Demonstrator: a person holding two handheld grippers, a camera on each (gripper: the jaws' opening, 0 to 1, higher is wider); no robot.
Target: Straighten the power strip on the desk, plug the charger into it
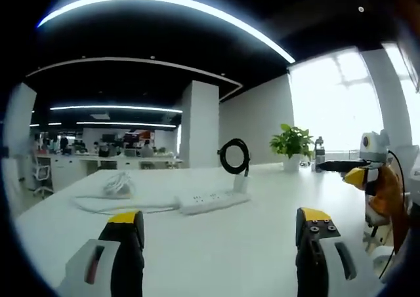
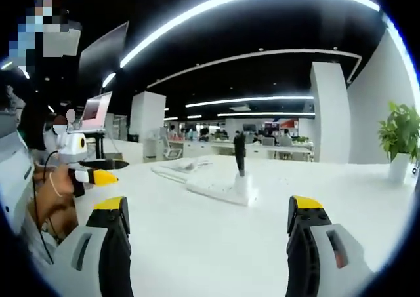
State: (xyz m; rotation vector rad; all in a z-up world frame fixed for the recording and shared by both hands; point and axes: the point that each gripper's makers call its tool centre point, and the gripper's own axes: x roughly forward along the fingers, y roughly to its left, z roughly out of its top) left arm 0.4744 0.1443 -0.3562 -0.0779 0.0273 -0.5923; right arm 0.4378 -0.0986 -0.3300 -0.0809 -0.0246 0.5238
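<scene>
The left gripper (image 1: 220, 235) and the right gripper (image 2: 207, 228) both hover above the white desk (image 1: 216, 257) with jaws spread wide and nothing between them. Ahead of each, the white power strip (image 1: 211, 202) lies flat on the desk, well apart from the jaws. A white charger (image 1: 241, 182) with a coiled black cable stands at one end, and a potted plant (image 1: 292, 146) sits farther back.
</scene>
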